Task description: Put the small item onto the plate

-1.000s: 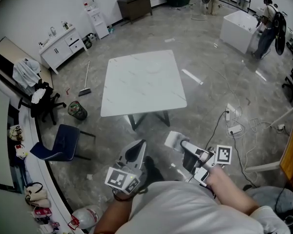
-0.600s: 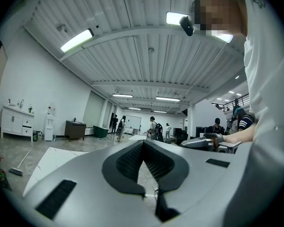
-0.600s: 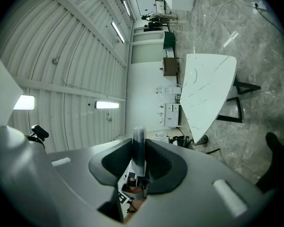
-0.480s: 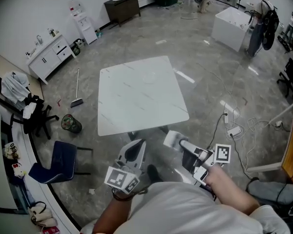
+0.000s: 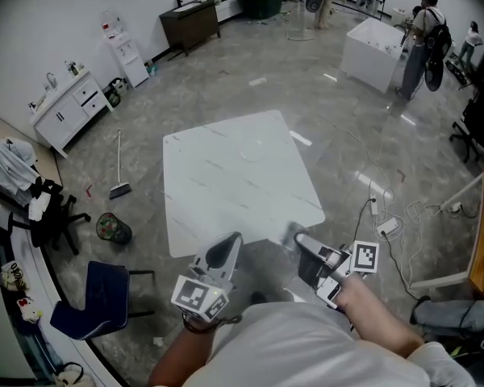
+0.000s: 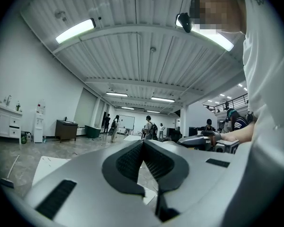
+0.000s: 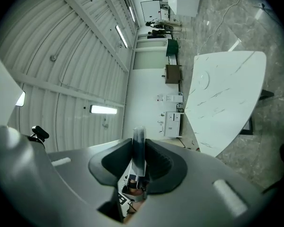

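Your right gripper stayed clamped narrowly on the small item, and your left gripper was shut and empty. The table had drawn closer, its near edge now at both grippers. The plate lay on the table's far half, so the carry likely remained.

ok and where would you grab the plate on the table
Probably the rim of the plate, coming in low from the side. It lies flat on the table and looks shallow, so only its edge gives jaws anything to close on.
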`<state>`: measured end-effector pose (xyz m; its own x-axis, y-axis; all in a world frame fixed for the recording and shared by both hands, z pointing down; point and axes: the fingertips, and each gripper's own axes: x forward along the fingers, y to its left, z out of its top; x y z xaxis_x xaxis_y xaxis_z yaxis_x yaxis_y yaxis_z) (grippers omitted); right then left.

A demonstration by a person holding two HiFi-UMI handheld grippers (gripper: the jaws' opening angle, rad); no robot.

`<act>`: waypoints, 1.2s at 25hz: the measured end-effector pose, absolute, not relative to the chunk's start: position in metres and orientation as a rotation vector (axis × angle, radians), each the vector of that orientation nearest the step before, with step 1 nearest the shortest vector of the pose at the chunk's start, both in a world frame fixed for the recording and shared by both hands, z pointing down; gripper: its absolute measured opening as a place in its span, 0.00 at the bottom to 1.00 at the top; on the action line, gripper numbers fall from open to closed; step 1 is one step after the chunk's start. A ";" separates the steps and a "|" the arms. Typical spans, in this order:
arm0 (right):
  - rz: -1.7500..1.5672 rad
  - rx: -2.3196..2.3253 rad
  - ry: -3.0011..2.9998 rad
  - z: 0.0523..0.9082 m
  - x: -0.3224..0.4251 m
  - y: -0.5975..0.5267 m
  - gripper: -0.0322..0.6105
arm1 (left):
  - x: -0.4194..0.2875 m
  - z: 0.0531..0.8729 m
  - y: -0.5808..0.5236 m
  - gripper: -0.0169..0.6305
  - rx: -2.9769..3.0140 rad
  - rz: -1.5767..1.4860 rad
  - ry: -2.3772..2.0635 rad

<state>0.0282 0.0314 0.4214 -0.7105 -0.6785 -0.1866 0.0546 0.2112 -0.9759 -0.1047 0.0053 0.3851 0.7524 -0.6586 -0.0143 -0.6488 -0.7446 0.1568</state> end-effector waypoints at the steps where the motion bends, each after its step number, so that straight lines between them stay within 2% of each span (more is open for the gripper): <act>1: -1.547 -0.583 1.882 0.421 0.024 0.025 0.18 | -0.110 0.384 -0.002 0.04 2.807 -0.105 -1.050; 12: -1.559 -0.585 1.865 0.428 0.004 -0.029 0.18 | -0.133 0.385 -0.053 0.04 2.798 -0.099 -1.056; 19: -1.567 -0.566 1.877 0.435 0.020 -0.088 0.19 | -0.133 0.391 -0.099 0.04 2.771 -0.086 -1.132; 30: -1.642 -0.509 1.904 0.449 0.063 -0.226 0.18 | -0.081 0.400 -0.223 0.04 2.728 -0.079 -1.202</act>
